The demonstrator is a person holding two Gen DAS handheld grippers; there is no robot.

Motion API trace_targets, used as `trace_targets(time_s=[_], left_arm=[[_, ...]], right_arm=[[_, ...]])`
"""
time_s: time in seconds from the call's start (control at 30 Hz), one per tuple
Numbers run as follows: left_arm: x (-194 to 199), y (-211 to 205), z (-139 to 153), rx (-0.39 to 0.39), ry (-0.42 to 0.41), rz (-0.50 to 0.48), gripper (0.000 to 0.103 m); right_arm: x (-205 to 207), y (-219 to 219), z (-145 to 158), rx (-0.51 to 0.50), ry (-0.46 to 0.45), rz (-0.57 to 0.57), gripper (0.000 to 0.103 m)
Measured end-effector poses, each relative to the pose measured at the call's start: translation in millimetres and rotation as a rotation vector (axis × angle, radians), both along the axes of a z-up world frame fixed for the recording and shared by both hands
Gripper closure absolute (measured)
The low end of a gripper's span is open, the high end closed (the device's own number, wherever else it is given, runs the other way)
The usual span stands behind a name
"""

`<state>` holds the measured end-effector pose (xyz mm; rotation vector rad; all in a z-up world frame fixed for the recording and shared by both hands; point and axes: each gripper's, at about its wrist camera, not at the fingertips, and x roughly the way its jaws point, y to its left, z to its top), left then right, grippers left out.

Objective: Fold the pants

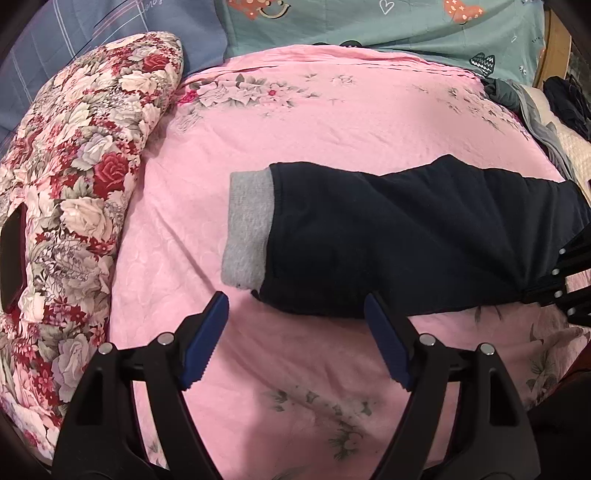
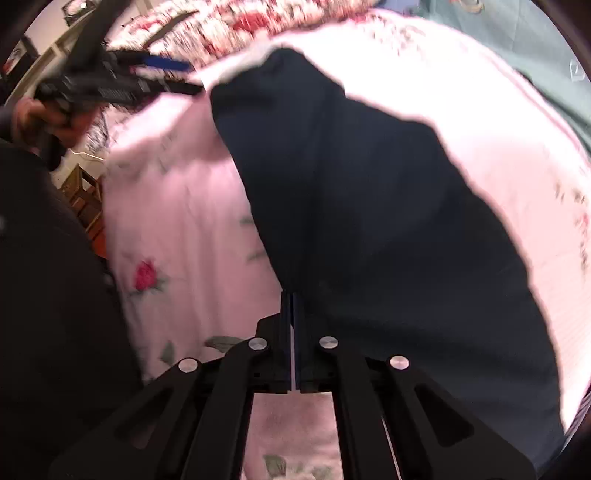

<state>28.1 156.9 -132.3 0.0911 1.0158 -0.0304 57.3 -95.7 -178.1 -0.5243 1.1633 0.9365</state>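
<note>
Dark navy pants point(image 1: 406, 240) with a grey ribbed cuff point(image 1: 247, 229) lie across a pink floral bedsheet point(image 1: 295, 129). My left gripper point(image 1: 295, 301) hovers open just in front of the pants' near edge, close to the cuff, with only sheet between its blue pads point(image 1: 207, 332). My right gripper point(image 2: 293, 295) is shut, its pads pinching the near edge of the pants point(image 2: 351, 184), where the cloth gathers into folds. In the left wrist view the right gripper point(image 1: 546, 291) shows at the right edge, on the pants. The right wrist view is blurred and shows the left gripper point(image 2: 188, 75) at the top left.
A rolled red-and-white floral quilt point(image 1: 74, 184) lies along the left, with a flat black object point(image 1: 13, 258) on it. Teal patterned bedding point(image 1: 369, 29) and a blue pillow point(image 1: 74, 37) lie behind. More clothes point(image 1: 535, 110) are heaped at the right. A person's hand point(image 2: 40, 114) holds the left gripper.
</note>
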Motion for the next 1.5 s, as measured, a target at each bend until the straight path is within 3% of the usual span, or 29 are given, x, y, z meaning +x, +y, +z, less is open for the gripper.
trace_targets(time_s=[0.07,0.17,0.23,0.33,0.43,0.5,0.53,0.67,0.9,1.2,1.23,1.27,1.3,1.5], left_arm=[[3.5,-4.8,3.6,-0.014,-0.012,-0.017,0.026],[12.0,-21.0,11.5,-0.054,-0.051,-0.072,0.025],[23.1,-37.0,12.2,-0.067,-0.077,-0.113,0.024],[39.8,-54.6,1.5,-0.042,-0.085,-0.139,0.020],[60.8,-58.1,-33.9,0.039,0.009,-0.080,0.020],[65.9,-49.3,-50.4,0.025,0.064,-0.033,0.019],[65.2,-47.0,-51.2,0.013,0.059,-0.029,0.019],[62.9,-54.2,-53.1,0.054,0.047,-0.030,0.018],[65.7,-52.4,-52.6,0.058,0.069,-0.015,0.017],[66.9,-53.6,-53.0,0.066,0.074,-0.021,0.016],[66.9,-53.5,-52.9,0.067,0.074,-0.021,0.016],[66.7,-53.4,-53.0,0.066,0.074,-0.021,0.016],[66.7,-53.5,-53.0,0.066,0.074,-0.022,0.016],[67.6,-53.7,-53.4,0.073,0.077,-0.029,0.013]], right_arm=[[-0.1,4.6,-4.5,0.003,-0.026,-0.030,0.100],[-7.3,0.6,13.7,0.026,-0.036,-0.106,0.075],[-14.7,-15.6,30.7,0.074,-0.068,-0.170,0.075],[-7.7,-67.8,44.6,0.102,-0.084,-0.420,0.075],[2.5,-130.7,47.4,0.101,-0.120,-0.712,0.075],[7.4,-160.8,38.2,0.033,-0.133,-0.832,0.075],[8.5,-175.8,34.4,0.021,-0.114,-0.891,0.075],[-2.2,-224.2,27.6,0.195,0.032,-1.107,0.075],[-14.0,-236.2,16.0,0.219,0.050,-1.224,0.075],[-0.2,-241.6,4.9,0.307,0.109,-1.317,0.075],[1.9,-242.5,4.5,0.312,0.106,-1.331,0.079],[3.1,-243.3,2.6,0.305,0.109,-1.340,0.093],[3.4,-244.8,0.4,0.305,0.118,-1.349,0.098],[-18.9,-248.9,16.2,0.336,0.082,-1.363,0.100]])
